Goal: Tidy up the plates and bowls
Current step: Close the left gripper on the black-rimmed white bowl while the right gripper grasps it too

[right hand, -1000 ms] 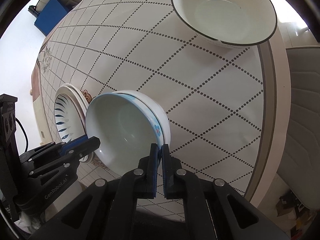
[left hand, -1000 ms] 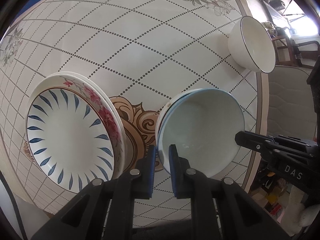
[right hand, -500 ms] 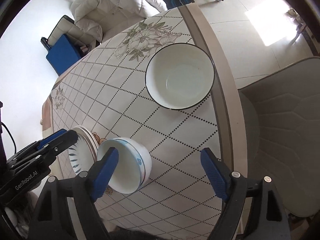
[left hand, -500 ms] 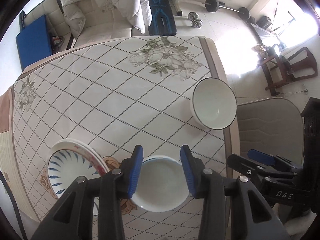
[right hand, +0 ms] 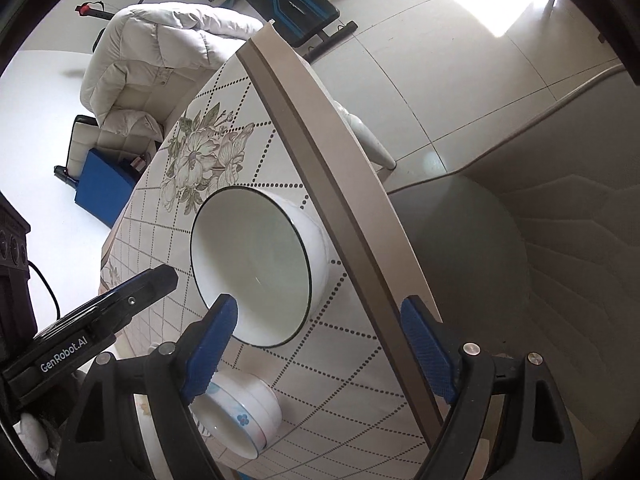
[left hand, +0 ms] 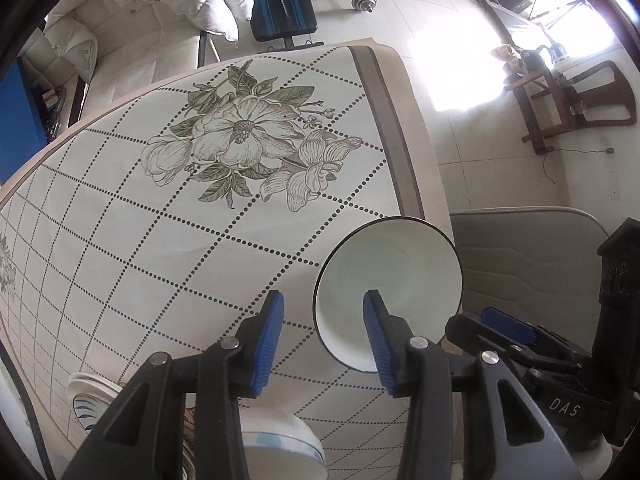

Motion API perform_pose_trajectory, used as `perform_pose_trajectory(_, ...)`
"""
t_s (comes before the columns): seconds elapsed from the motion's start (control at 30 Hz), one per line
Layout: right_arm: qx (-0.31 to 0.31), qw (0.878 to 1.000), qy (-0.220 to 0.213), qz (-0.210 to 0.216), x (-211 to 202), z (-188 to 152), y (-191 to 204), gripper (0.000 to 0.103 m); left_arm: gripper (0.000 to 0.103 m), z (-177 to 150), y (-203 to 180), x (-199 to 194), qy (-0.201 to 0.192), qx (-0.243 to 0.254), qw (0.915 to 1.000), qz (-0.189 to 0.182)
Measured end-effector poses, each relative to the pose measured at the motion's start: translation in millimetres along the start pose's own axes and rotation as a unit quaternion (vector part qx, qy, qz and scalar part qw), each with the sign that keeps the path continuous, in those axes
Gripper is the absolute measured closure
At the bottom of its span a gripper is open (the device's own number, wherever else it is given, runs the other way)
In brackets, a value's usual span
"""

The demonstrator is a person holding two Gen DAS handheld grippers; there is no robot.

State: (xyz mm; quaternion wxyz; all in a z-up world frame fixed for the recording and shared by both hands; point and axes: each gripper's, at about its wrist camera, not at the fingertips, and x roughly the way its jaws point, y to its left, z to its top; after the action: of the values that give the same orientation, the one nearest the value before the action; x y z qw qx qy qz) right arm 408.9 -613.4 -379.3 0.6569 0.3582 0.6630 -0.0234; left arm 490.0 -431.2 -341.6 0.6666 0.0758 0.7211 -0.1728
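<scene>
A large white bowl with a thin dark rim point(left hand: 394, 280) point(right hand: 256, 256) stands near the table's right edge. My left gripper point(left hand: 324, 336) is open above its near left rim, one pad over the bowl. My right gripper point(right hand: 320, 352) is wide open around the bowl's near side, empty. Two stacked small bowls with blue trim point(left hand: 280, 444) point(right hand: 240, 412) sit on the table close below both grippers. A stack of plates, the top one with blue leaf marks point(left hand: 94, 402), lies at the lower left, mostly hidden.
The table point(left hand: 120, 240) has a white dotted-grid cloth with a flower print point(left hand: 244, 148). A grey padded chair point(right hand: 520, 264) stands right of the table edge. A white sofa point(right hand: 160, 60), a weight bench point(left hand: 280, 4) and dumbbells lie beyond.
Both grippers let go of the small stacked bowls, opened and rose. They then moved forward to the large dark-rimmed bowl, leaving the small bowls behind on the table.
</scene>
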Motion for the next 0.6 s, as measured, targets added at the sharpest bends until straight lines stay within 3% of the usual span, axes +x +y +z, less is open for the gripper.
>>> perform_pose_trajectory(0.17,-0.007,1.000,0.013,-0.009,18.9,13.9,3.0,0.018,0.064,12.5,-4.0,21.6,0.023,0.011,0.9997,-0.001)
perform_pose_trajectory(0.33,-0.007,0.999,0.032,-0.003,35.0,24.0,7.1,0.025,0.065,19.3,-4.7,32.7,0.033,0.014,0.9994,0.001)
perform_pose_trajectory(0.57,-0.007,0.999,0.042,-0.007,47.1,30.0,12.4,0.047,0.079,25.2,-5.4,36.8,0.034,0.019,0.9992,0.010)
perform_pose_trajectory(0.6,-0.007,0.999,0.043,-0.011,45.2,29.7,11.0,0.056,0.080,25.7,-4.9,37.5,0.035,0.020,0.9992,0.008)
